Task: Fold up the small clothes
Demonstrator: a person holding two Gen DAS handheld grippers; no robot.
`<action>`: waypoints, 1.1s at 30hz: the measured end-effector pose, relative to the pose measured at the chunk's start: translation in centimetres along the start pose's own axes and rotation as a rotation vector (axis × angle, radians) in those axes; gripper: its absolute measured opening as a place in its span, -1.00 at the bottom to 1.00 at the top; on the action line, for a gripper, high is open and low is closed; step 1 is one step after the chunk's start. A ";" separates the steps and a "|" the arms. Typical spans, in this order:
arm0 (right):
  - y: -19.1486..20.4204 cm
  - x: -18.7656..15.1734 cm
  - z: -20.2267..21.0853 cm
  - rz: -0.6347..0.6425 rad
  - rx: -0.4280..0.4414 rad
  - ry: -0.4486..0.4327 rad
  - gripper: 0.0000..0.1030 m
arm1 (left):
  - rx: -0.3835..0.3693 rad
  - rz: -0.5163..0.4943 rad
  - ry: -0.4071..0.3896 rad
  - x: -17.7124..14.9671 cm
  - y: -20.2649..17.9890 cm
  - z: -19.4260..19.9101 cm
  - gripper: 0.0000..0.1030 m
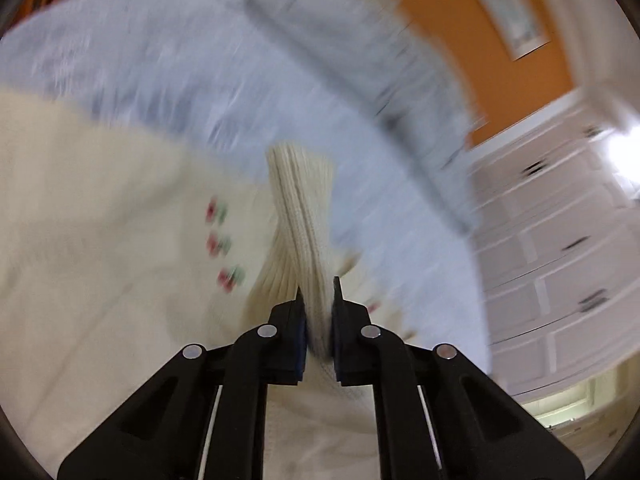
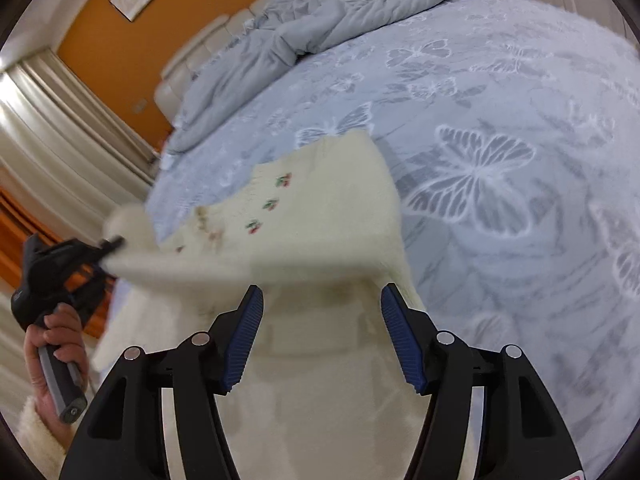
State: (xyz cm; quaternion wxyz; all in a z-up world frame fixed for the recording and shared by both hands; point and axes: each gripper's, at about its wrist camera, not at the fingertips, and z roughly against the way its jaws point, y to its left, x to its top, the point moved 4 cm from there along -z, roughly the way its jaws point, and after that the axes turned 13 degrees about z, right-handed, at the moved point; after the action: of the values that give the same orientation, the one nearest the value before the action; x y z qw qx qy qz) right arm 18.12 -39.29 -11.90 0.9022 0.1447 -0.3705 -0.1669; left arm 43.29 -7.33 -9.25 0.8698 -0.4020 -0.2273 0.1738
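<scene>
A cream knit sweater (image 2: 320, 208) with small red and green cherry motifs lies on a pale blue bedspread (image 2: 500, 128) printed with butterflies. My left gripper (image 1: 318, 300) is shut on the sweater's ribbed cuff (image 1: 302, 196) and holds the sleeve lifted. In the right wrist view the left gripper (image 2: 114, 245) shows at the left, pulling the sleeve (image 2: 180, 268) across the sweater's body. My right gripper (image 2: 322, 304) is open and empty, just above the sweater's near part, jaws wide apart. The left wrist view is blurred by motion.
A crumpled grey duvet (image 2: 320, 20) lies at the bed's head by an orange wall (image 2: 100, 52). Curtains (image 2: 48, 128) hang at the left. A white chest of drawers (image 1: 560, 248) stands beside the bed.
</scene>
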 end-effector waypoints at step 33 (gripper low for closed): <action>0.9 7.7 -4.7 0.136 -0.181 -0.022 -0.05 | 0.074 -0.058 -0.094 -3.3 12.9 -2.9 -0.78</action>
State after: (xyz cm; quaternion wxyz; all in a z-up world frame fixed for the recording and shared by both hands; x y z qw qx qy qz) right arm 26.84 -40.95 -10.04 0.9167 0.0354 -0.3726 -0.1398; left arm 40.54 -2.82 -21.79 0.8772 -0.3540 -0.2728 0.1753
